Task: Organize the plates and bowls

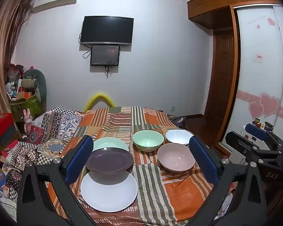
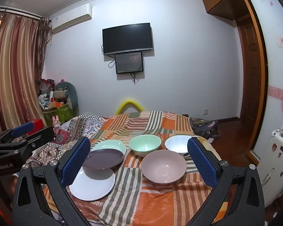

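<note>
You are holding both grippers level with each other above the near edge of the bed (image 1: pixel 188 194), each tipped a little downward so its camera is taking in all six dishes. The left gripper (image 1: pixel 141 158) is standing with its jaws spread as wide as they go and nothing between the pads; the right gripper (image 2: pixel 139 158) is doing the same. Neither is touching a dish.

The dishes are sitting on the striped cloth (image 2: pixel 160 203) already sorted by kind, which is probably why you are hanging back: plates toward the left edge, bowls toward the right edge. The white plate (image 1: pixel 109 192) is lying nearest you. The purple plate (image 1: pixel 109 159) is riding above it, seemingly raised on something hidden underneath, since it is casting a shadow onto the white one. The green plate (image 1: pixel 111 143) is peeking out behind it.

On the bowl side, the pink bowl (image 2: pixel 163 166) is sitting nearest, the green bowl (image 2: pixel 145 144) behind it toward the middle, and the white bowl (image 2: pixel 177 144) behind it toward the right edge, all three upright and apart.

Judging from this layout, stacking has not begun. The left gripper is lining up with the plates and the right with the bowls, so each side looks set to be nested by the hand nearest it.
</note>
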`<state>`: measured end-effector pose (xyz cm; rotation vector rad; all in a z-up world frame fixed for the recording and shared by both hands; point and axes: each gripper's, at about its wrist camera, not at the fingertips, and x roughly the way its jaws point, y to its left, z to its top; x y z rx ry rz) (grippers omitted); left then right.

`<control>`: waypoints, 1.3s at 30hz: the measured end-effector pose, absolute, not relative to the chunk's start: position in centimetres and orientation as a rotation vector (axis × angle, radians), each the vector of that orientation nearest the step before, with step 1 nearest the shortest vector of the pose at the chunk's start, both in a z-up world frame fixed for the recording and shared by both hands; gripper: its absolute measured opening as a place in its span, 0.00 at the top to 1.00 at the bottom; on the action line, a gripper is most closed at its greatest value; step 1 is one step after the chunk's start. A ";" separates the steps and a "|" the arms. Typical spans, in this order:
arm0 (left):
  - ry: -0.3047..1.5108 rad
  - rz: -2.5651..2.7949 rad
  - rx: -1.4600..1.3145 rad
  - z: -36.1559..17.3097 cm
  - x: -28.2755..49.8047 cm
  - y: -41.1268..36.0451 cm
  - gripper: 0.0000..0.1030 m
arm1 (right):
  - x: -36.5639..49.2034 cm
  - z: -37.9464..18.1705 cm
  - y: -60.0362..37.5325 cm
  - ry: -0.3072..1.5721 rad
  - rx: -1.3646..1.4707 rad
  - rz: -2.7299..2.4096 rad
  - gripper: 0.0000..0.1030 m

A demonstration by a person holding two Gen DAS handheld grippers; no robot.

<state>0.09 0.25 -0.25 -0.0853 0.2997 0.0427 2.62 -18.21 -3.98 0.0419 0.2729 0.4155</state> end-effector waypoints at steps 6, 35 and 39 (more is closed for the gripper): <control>0.302 0.045 -0.086 -0.4 0.2 0.3 0.00 | 2.6 -3.9 -18.3 0.269 0.037 0.416 0.00; 0.354 0.064 -0.113 -2.2 2.8 4.3 0.00 | 5.0 -4.8 -16.2 0.308 0.049 0.430 0.01; 0.398 0.104 -0.126 -3.3 4.5 7.2 0.00 | 6.5 -5.4 -14.9 0.347 0.043 0.464 0.01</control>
